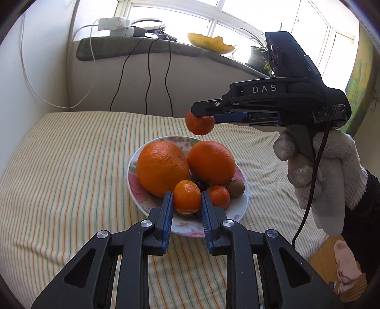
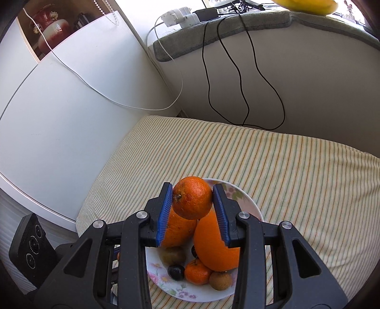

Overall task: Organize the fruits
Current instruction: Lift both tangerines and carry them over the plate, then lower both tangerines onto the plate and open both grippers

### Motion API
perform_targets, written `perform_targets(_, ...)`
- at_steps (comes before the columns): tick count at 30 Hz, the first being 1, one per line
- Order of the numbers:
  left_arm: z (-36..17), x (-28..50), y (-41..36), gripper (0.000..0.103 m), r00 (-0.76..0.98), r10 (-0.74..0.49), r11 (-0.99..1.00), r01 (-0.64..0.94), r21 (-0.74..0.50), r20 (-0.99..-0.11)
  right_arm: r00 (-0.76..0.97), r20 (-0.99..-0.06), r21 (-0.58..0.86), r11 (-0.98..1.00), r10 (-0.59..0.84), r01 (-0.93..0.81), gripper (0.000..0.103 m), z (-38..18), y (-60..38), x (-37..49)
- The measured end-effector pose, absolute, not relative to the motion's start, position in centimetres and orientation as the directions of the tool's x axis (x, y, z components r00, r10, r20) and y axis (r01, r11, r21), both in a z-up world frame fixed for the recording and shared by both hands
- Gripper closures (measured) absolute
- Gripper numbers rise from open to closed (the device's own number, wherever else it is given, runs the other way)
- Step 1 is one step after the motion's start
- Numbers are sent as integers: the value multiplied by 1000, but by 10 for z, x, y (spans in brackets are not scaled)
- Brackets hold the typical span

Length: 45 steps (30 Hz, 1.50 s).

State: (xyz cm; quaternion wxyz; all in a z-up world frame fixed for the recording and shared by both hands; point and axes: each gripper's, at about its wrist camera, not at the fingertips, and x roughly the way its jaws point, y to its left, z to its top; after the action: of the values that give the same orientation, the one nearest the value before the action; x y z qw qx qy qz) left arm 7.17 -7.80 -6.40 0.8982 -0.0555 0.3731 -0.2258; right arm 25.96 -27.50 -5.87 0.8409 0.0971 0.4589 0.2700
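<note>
a bed (image 1: pixel 59 166) covered in a cream sheet with thin green and orange stripes fills the lower part of both views. behind it runs a pale low wall (image 1: pixel 190 78) topped by a window sill with a grey-green pad (image 1: pixel 133 48). on the pad sit a white power strip (image 1: pixel 111 23) and dark adapters; a white cable (image 1: pixel 28 78) and black cables (image 1: pixel 149 78) hang down from it toward the bed. the windows (image 1: pixel 213 12) above are blown out with strong daylight. a yellow bowl-like object (image 1: pixel 209 42) and a potted plant (image 1: pixel 260 53) stand on the sill. in the right wrist view, a white cabinet (image 2: pixel 59 107) stands beside the bed, with a picture of red vases (image 2: pixel 47 31). wooden floor (image 1: pixel 325 254) shows at lower right.
</note>
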Motion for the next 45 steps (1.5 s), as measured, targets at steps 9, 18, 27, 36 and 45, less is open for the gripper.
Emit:
perform_targets(9,-67,76,-102,82,598,-458,883,390,-260,-658,423,-741,396,848,521,-352,66,-71,-274,272)
perform_targets(18,-69,82,-110,82,590,-451,885,391,-252,-670,408,-748,401,847,523,-349,66,-77,-269,278)
perform_targets(27,-69,84,-111,82,588,-451,885,393,-250,-672,402,-748,403,842,528,-358,66,-79,-270,280)
perform_targets(36,-69,85,-111,81,592,-450,886,389,-251,-669,404,-751,393,845,523,-364,65,-78,-269,278)
perform_targets(45,-68,83,-110,81,597,-445,889,387,-247,-668,411,-752,385,850,515,-359,64,-77,-270,275)
